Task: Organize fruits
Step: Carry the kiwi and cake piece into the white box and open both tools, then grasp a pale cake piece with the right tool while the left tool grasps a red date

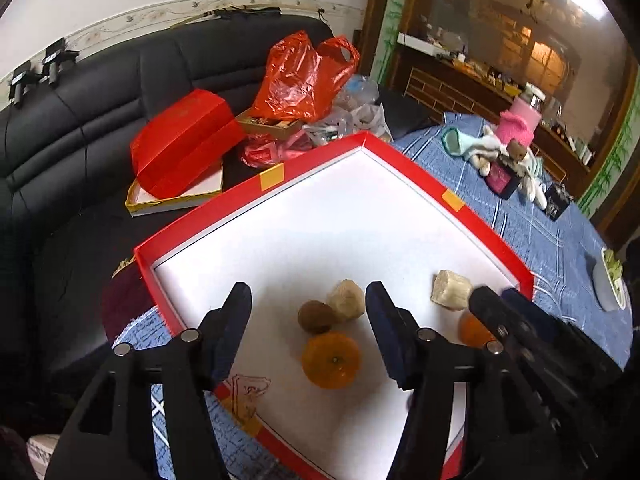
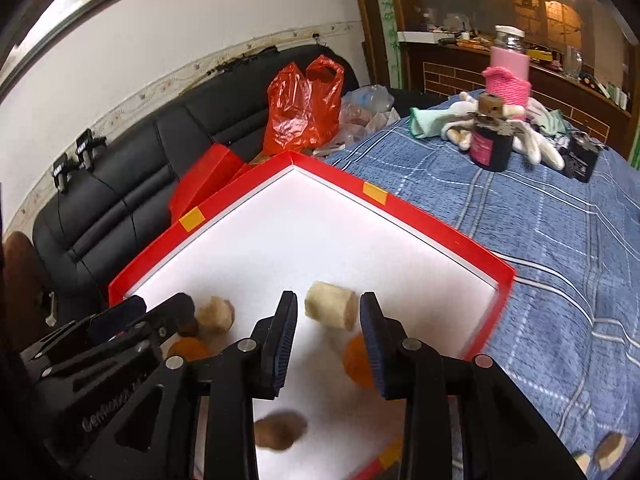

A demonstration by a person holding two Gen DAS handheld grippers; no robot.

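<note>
A red tray with a white floor (image 1: pixel 320 220) (image 2: pixel 424 236) lies on the blue checked cloth. In the left wrist view my left gripper (image 1: pixel 308 324) is open and empty above an orange (image 1: pixel 330 360), a brown kiwi (image 1: pixel 316 317) and a beige peeled chunk (image 1: pixel 347 300). A second beige chunk (image 1: pixel 451 290) and a second orange (image 1: pixel 474 330) lie to the right, by my right gripper (image 1: pixel 500 304). In the right wrist view my right gripper (image 2: pixel 328 338) is open and empty; the beige chunk (image 2: pixel 331 310) lies beyond its tips, an orange (image 2: pixel 357 362) by the right finger, a blurred brown kiwi (image 2: pixel 278 430) below.
A black sofa (image 1: pixel 100 128) holds red plastic bags (image 1: pixel 300 76) and boxes (image 1: pixel 180 148). On the cloth stand a dark jar (image 2: pixel 490 146), a pink-sleeved bottle (image 2: pixel 508 76), gloves (image 2: pixel 536 144) and a small black box (image 2: pixel 580 160). More beige chunks (image 2: pixel 610 450) lie on the cloth at lower right.
</note>
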